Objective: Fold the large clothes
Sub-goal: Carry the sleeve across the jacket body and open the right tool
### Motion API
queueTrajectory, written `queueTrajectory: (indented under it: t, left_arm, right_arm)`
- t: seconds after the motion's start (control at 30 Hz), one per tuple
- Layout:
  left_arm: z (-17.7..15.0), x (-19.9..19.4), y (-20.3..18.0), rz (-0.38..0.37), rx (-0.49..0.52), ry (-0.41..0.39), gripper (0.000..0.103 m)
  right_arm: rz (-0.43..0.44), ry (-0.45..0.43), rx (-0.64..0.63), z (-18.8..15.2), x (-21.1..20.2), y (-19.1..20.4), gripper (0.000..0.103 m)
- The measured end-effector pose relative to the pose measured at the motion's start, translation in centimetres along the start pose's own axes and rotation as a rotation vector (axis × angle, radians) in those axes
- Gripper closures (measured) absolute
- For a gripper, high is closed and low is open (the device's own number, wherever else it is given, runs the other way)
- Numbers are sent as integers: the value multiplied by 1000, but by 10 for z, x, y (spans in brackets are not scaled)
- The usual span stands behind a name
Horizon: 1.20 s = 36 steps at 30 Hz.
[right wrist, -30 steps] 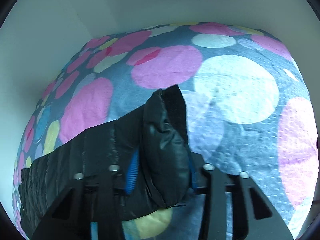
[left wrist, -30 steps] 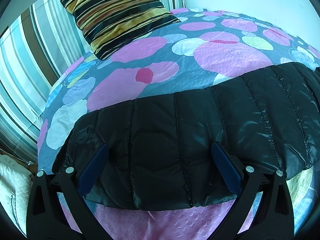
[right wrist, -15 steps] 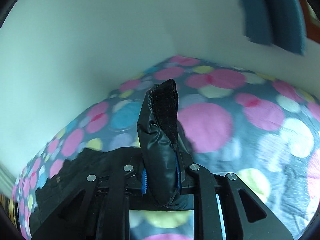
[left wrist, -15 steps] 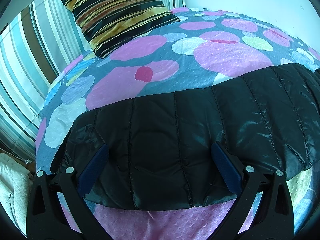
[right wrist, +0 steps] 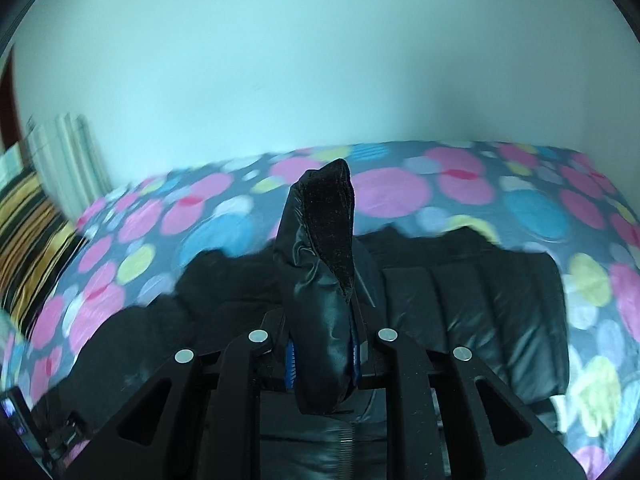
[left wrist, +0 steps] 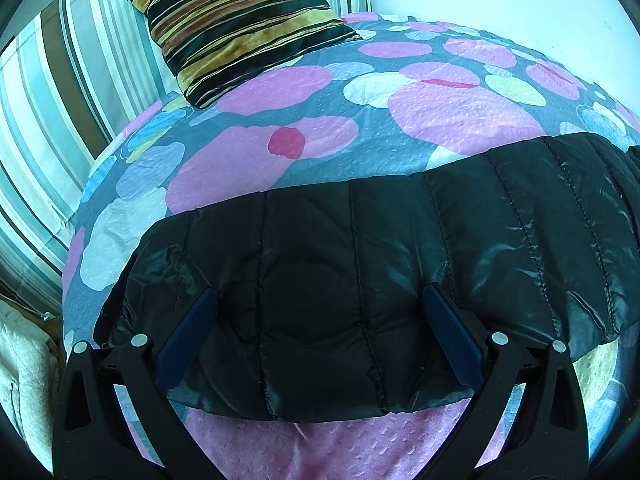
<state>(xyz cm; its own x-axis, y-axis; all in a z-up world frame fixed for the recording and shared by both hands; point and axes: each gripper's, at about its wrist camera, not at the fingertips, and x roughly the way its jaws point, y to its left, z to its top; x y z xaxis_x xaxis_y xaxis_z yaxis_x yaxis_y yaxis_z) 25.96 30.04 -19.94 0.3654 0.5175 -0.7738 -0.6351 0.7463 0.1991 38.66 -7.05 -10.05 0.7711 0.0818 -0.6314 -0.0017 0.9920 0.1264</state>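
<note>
a black quilted jacket [left wrist: 380, 264] lies spread across a bed [left wrist: 460, 120] covered in a dotted sheet of pink, blue and green circles. the left tongs [left wrist: 320, 332] rest over the jacket's near hem at 6 o'clock in the left wrist view, blue pads [left wrist: 188, 332] set wide apart with the padded fabric between them, released and clamping nothing. a striped cushion [left wrist: 240, 24] leans at 11 o'clock against a striped backrest [left wrist: 52, 92].

in the right wrist view, the right tongs [right wrist: 322, 356] are clenched on a jacket end [right wrist: 324, 264], a padded flap with a fuzzy dark lining that stands upright from the narrow gap toward 12 o'clock. the rest of the jacket lies on the bed beyond, from 9 to 3 o'clock, under a plain pale wall [right wrist: 320, 60]. the edges of this view are motion-blurred.
</note>
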Motion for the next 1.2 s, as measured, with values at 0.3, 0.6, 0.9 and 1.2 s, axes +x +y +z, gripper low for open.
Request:
queueTrajectory:
  t: [0.3,0.6,0.9,1.2]
  left_arm:
    - [-1,2,1,-16,-11,4,2]
    - [-1,2,1,-14,-9,4,2]
    - [0,2,1,-14,-9,4,2]
    - [-1,2,1,-13,-8,4,2]
  right_arm:
    - [107,218,-218,-51,49,70,84]
    - [170,297,-380,-79,47,85,82]
    - [267,187,-304,-55,-22,41,55]
    - [-125,102,141,-13,-21,-193,87]
